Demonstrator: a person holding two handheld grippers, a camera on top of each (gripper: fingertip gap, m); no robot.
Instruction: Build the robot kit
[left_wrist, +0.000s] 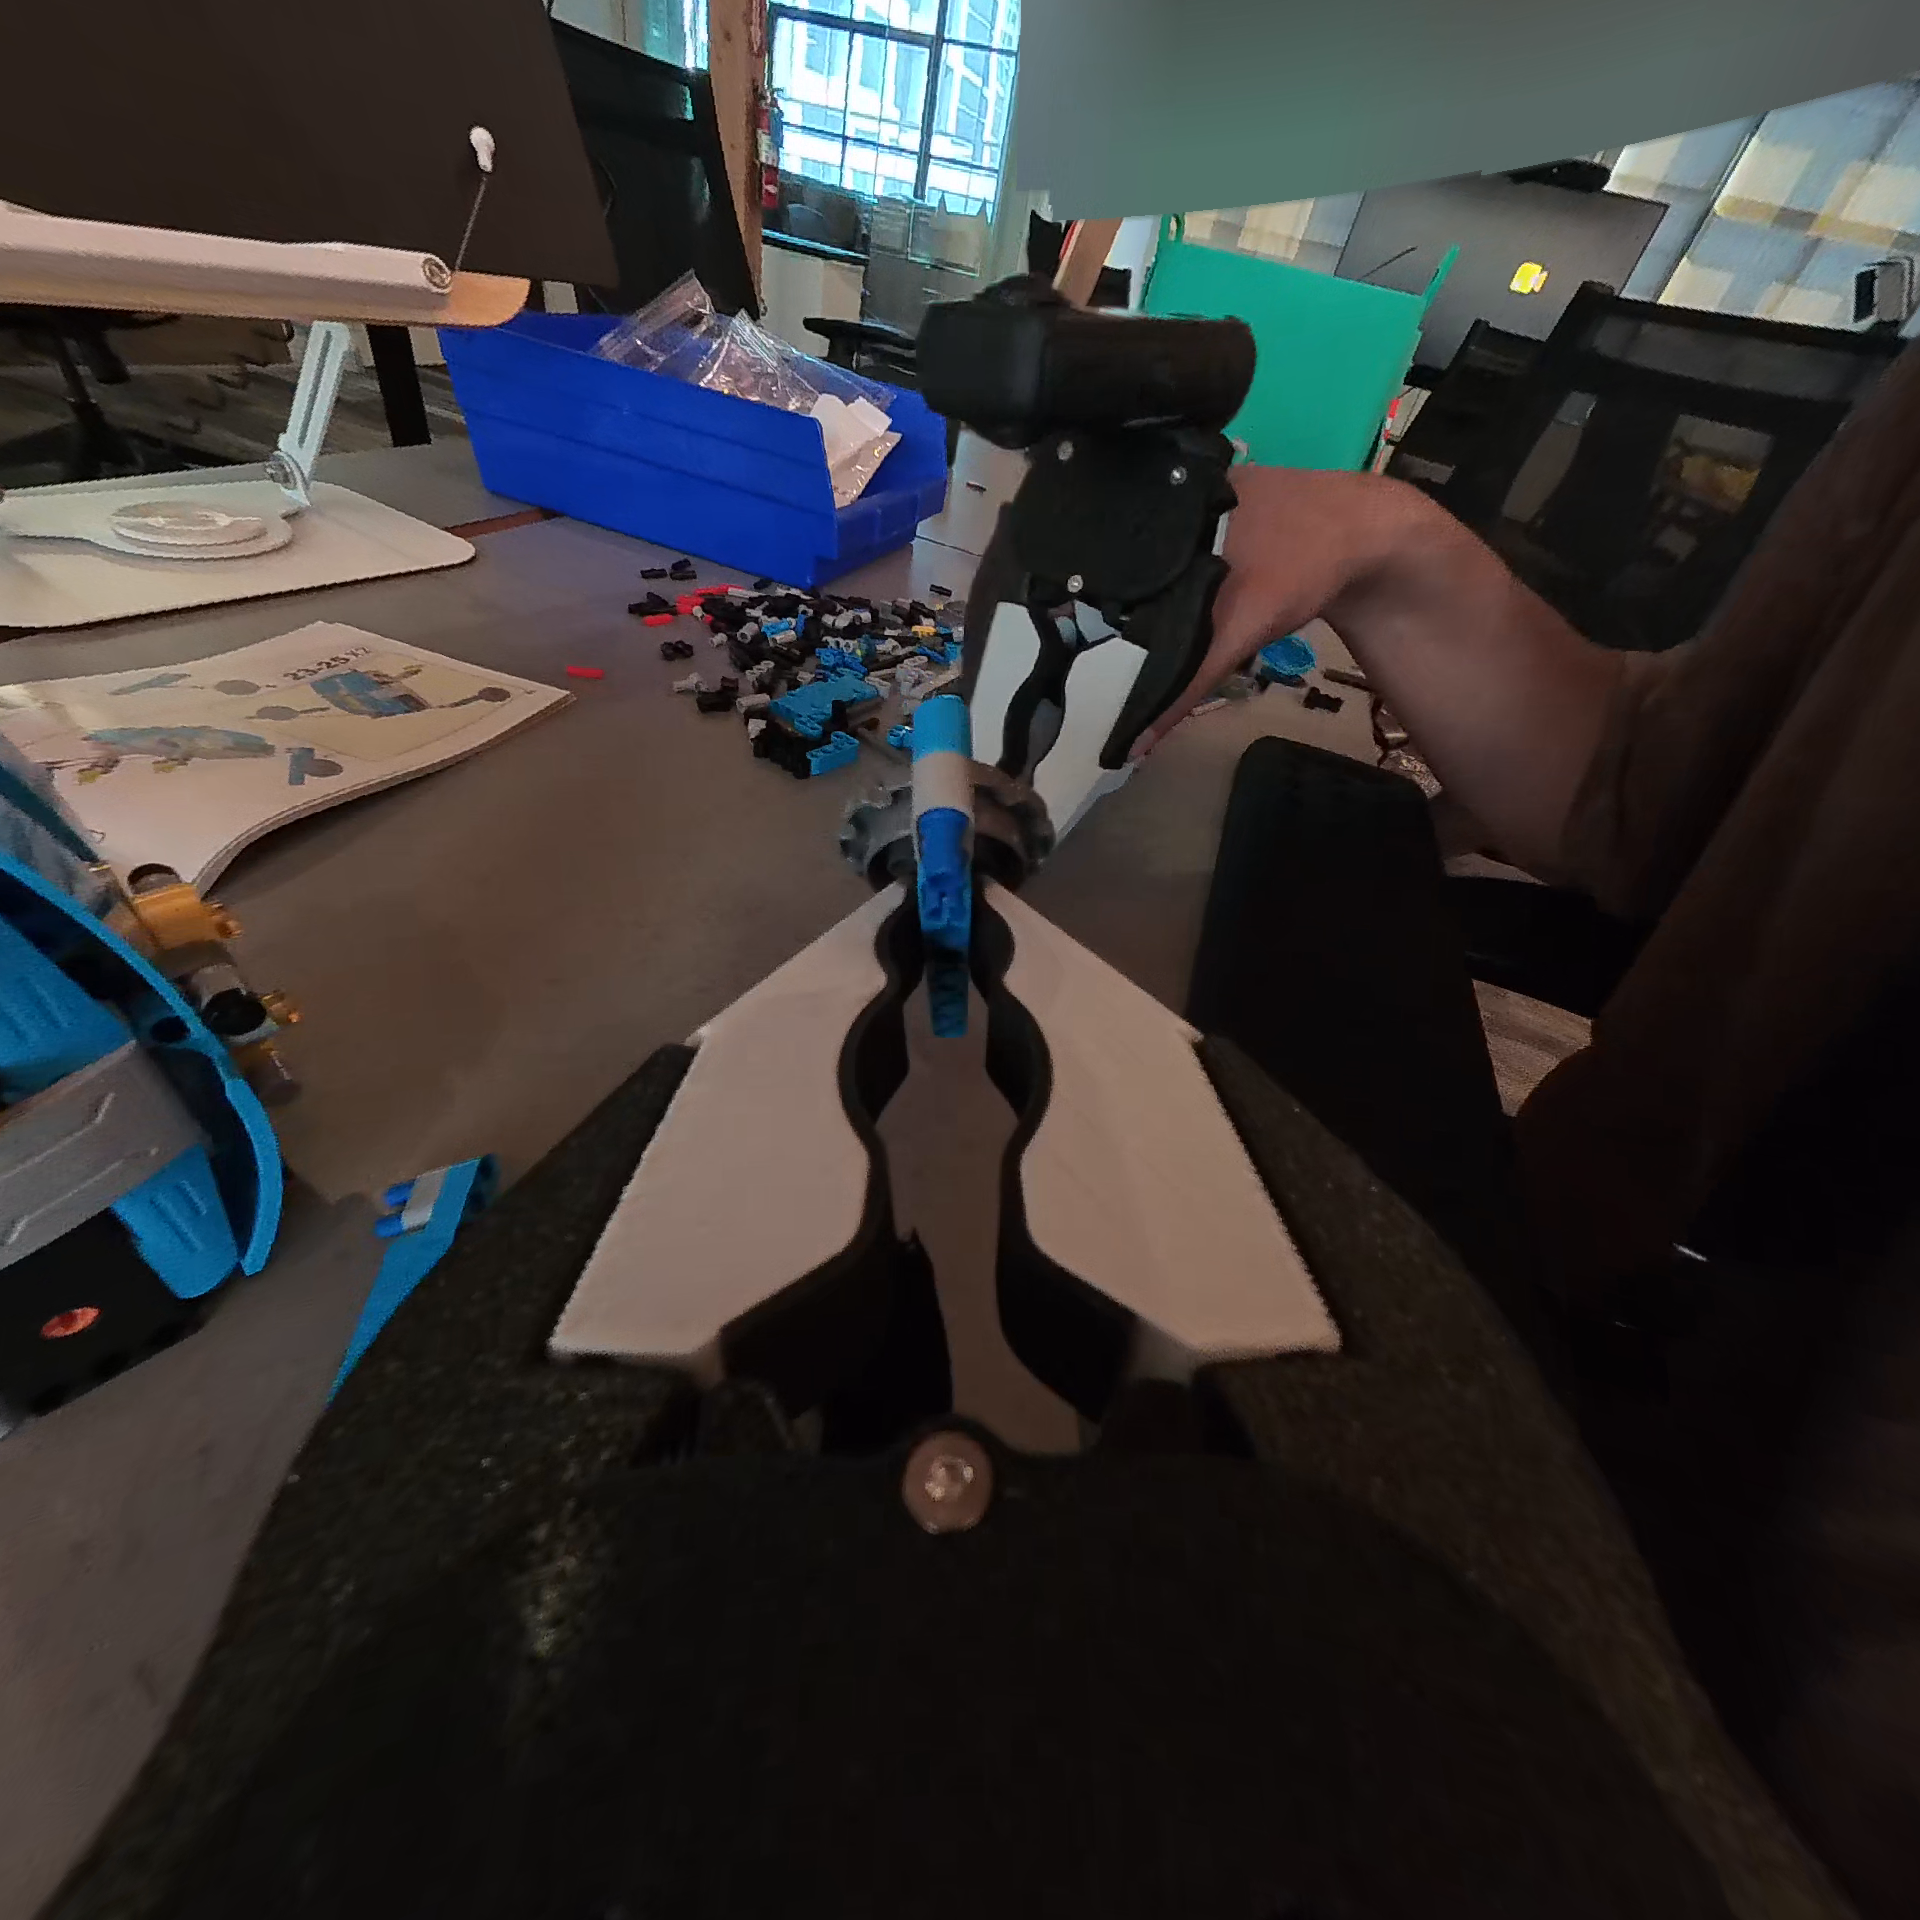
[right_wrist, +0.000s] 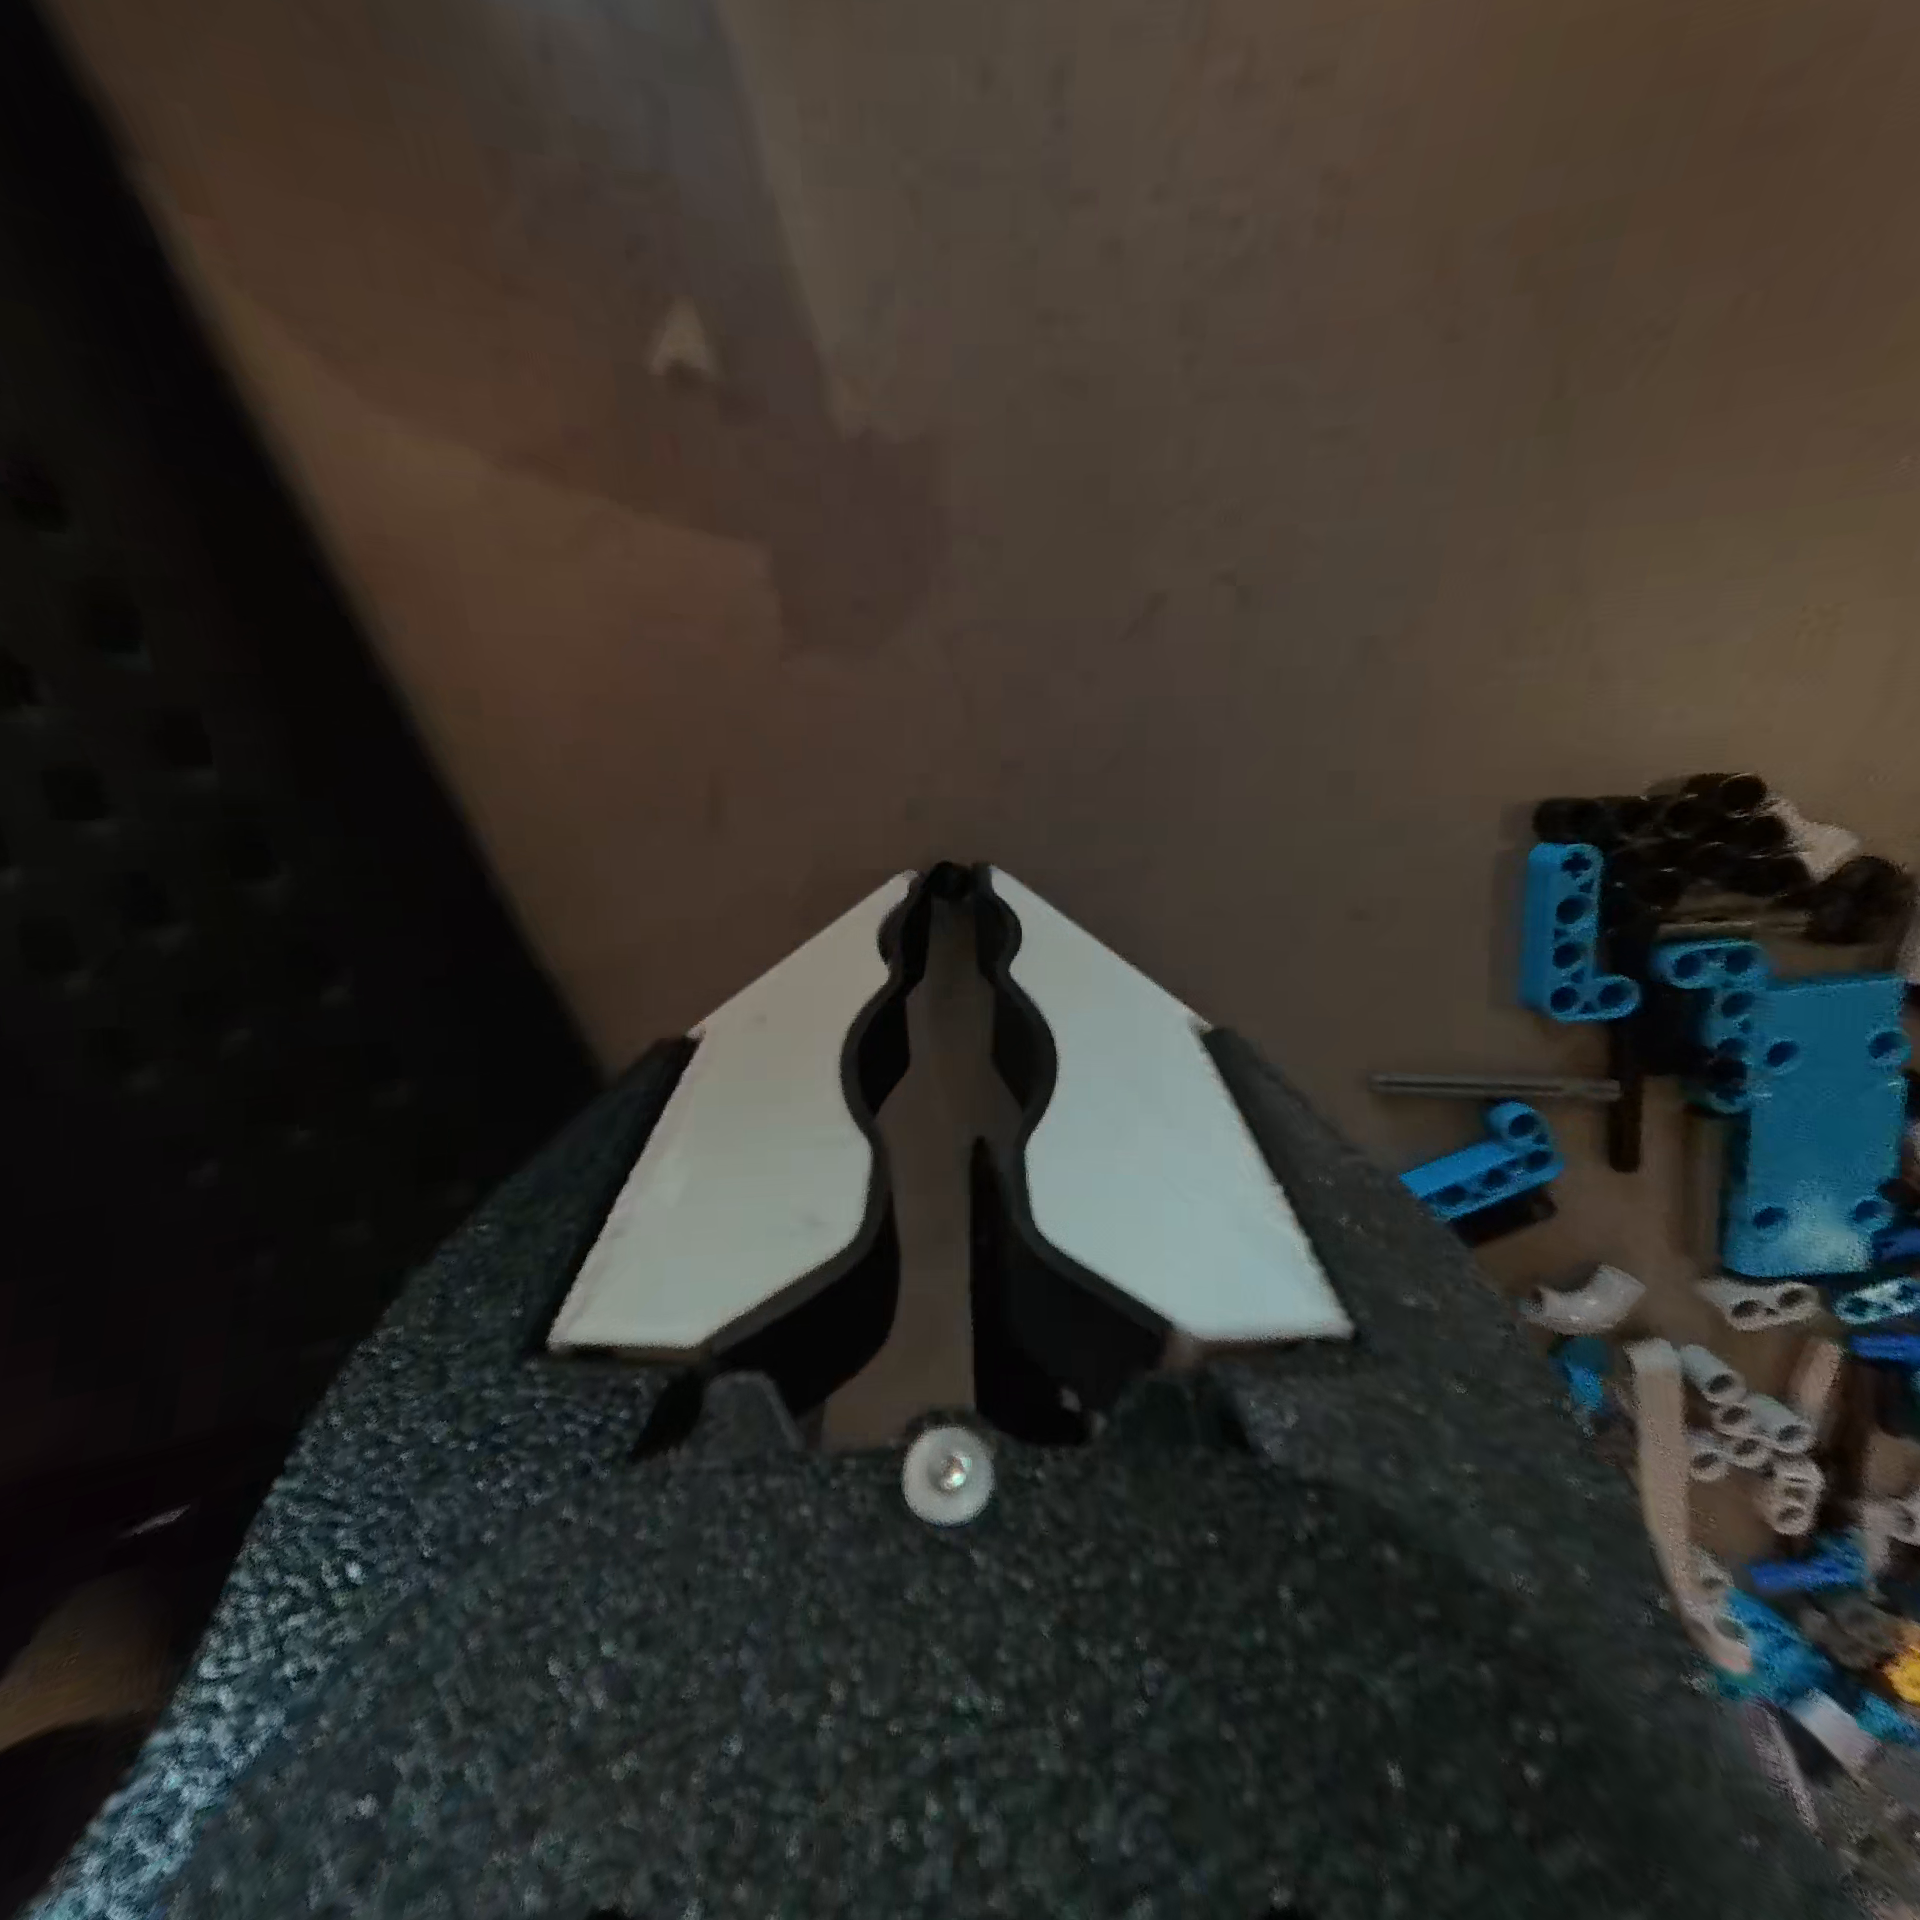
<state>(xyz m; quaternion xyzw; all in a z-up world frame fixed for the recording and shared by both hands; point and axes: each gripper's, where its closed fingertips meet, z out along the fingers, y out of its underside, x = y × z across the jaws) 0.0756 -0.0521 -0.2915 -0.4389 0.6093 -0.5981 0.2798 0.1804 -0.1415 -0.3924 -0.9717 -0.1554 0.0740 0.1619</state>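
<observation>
My left gripper (left_wrist: 940, 894) is shut on a slim blue and white brick assembly (left_wrist: 943, 790) that sticks forward from its tips, above the grey table (left_wrist: 582, 935). Grey gears (left_wrist: 871, 826) sit on the assembly just past the fingertips. My right gripper (left_wrist: 1070, 764), held by a hand (left_wrist: 1340, 582), points down just behind and to the right of the assembly. In the right wrist view my right gripper (right_wrist: 948, 873) has its tips together over the bare tabletop (right_wrist: 1143, 520). A small dark spot shows at the tips; I cannot tell what it is.
A pile of loose black, blue and white pieces (left_wrist: 810, 665) lies behind the assembly and shows in the right wrist view (right_wrist: 1766, 1091). A blue bin (left_wrist: 675, 457) with plastic bags, an open booklet (left_wrist: 260, 727), a partly built blue model (left_wrist: 125, 1143) and a black perforated chair part (left_wrist: 1320, 883) surround it. One gripper's finger ends stand about 15 cm off the other's.
</observation>
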